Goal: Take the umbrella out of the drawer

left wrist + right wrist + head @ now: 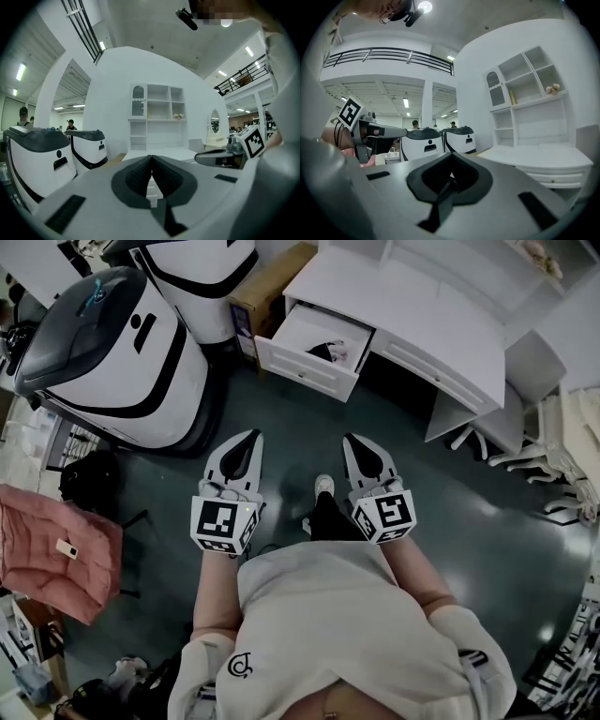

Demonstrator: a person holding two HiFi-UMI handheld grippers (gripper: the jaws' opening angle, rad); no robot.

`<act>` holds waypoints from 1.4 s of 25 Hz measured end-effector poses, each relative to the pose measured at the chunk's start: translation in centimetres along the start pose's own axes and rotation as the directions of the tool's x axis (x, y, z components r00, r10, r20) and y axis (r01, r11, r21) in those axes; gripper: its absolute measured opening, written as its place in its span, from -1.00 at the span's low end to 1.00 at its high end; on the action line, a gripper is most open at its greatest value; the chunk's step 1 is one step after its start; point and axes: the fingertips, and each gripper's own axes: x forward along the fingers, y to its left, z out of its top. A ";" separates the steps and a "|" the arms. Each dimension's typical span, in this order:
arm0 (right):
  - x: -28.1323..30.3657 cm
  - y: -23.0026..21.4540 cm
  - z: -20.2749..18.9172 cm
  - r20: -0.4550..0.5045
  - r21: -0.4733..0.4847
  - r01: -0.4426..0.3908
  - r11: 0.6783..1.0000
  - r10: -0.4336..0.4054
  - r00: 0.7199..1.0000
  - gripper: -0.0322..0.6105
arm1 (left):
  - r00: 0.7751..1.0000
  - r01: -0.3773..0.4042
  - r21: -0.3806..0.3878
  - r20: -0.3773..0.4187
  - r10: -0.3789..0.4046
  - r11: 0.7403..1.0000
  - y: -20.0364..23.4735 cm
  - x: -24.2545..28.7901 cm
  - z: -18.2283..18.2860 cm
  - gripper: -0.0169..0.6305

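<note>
No lettering or number can be read anywhere.

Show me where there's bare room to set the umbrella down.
Bare: the white desk top right of the open drawer, and the dark floor in front of the drawer. Crowded: the left, with white machines and a pink cushion.

Open drawer: one dark item inside, too small for me to name. White desk: cut off at the top edge.
</note>
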 end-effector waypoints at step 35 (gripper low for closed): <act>25.6 -26.8 0.4 -0.097 0.054 0.252 0.966 -0.247 0.964 -0.88 | 0.933 0.331 -0.002 -0.148 -0.328 0.943 9.6 42.7 -0.3 -0.91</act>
